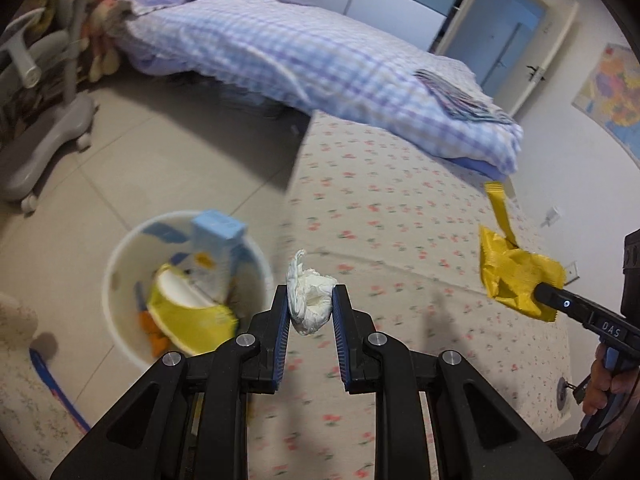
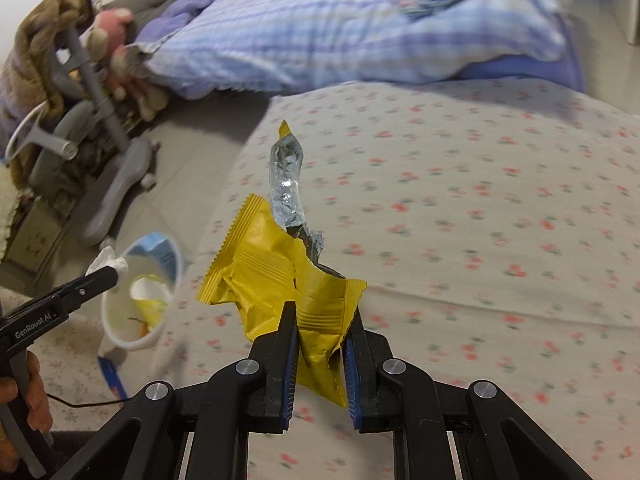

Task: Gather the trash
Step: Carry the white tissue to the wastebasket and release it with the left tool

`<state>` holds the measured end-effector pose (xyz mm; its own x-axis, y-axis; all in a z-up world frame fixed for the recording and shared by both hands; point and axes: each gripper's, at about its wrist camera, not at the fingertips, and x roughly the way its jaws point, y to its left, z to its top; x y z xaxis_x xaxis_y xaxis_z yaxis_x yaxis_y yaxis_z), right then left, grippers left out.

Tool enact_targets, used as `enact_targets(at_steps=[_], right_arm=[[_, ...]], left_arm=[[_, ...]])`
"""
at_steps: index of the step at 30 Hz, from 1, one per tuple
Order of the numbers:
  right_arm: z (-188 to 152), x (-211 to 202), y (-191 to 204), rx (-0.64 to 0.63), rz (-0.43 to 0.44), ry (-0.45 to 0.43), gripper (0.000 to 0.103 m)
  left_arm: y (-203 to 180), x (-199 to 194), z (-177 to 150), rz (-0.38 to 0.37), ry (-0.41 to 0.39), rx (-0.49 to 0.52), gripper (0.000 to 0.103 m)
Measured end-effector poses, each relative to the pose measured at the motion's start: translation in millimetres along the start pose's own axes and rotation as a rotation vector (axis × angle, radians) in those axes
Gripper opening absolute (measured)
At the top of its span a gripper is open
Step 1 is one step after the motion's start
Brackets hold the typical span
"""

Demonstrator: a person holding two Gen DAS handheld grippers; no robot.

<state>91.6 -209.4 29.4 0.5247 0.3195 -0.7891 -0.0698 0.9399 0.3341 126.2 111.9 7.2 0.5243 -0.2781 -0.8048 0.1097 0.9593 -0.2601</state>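
Both pieces are in hand and on the way to the white bin [image 1: 120,248] on the floor beside the bed [image 1: 400,216] — the left gripper [image 1: 311,300] pinches a crumpled white tissue [image 1: 310,300], the right gripper [image 2: 322,320] a torn yellow wrapper [image 2: 276,272] (foil lining showing). Next, I judge, each must hang over the bin's mouth before its jaws let go — the tissue is nearer.

White tissue [image 1: 310,300], yellow wrapper [image 2: 276,276] with silver foil lining, black claws with blue pads [image 1: 283,344], white bin [image 1: 120,280] beside the bed holding a light-blue box [image 1: 218,229], cream bed sheet [image 1: 400,220] with small red flowers, blue-and-lilac checked quilt [image 1: 300,56], grey chair base [image 1: 44,148], beige floor tiles [image 1: 160,160]
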Motion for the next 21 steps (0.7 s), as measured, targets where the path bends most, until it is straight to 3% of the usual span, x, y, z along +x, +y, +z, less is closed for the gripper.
enact_targets(at_steps=[10, 13, 14, 16, 17, 18, 21], right_arm=[[7.7, 48.0, 58.0, -0.075, 0.061, 0.052, 0.018], [9.8, 59.3, 72.8, -0.088, 0.078, 0.061, 0.018], [9.0, 60.1, 75.2, -0.091, 0.081, 0.062, 0.018], [9.4, 66.4, 83.0, -0.099, 0.094, 0.067, 0.018], [10.0, 69.5, 86.6, -0.105, 0.100, 0.069, 0.018], [10.3, 74.0, 90.9, -0.111, 0.107, 0.071, 0.018], [10.3, 84.7, 98.1, -0.116, 0.120, 0.085, 0.018]], left_arm=[[63.3, 24.6, -1.4, 0.116, 0.092, -0.069, 0.022], [76.5, 31.6, -0.2, 0.161, 0.114, -0.100, 0.027], [80.3, 33.6, 0.1, 0.173, 0.126, -0.114, 0.032], [88.7, 36.3, -2.2, 0.201, 0.149, -0.150, 0.052], [92.2, 36.9, -4.0, 0.219, 0.159, -0.165, 0.072], [94.8, 34.4, -6.2, 0.247, 0.156, -0.175, 0.081], [100.7, 25.0, -10.5, 0.287, 0.135, -0.174, 0.082]])
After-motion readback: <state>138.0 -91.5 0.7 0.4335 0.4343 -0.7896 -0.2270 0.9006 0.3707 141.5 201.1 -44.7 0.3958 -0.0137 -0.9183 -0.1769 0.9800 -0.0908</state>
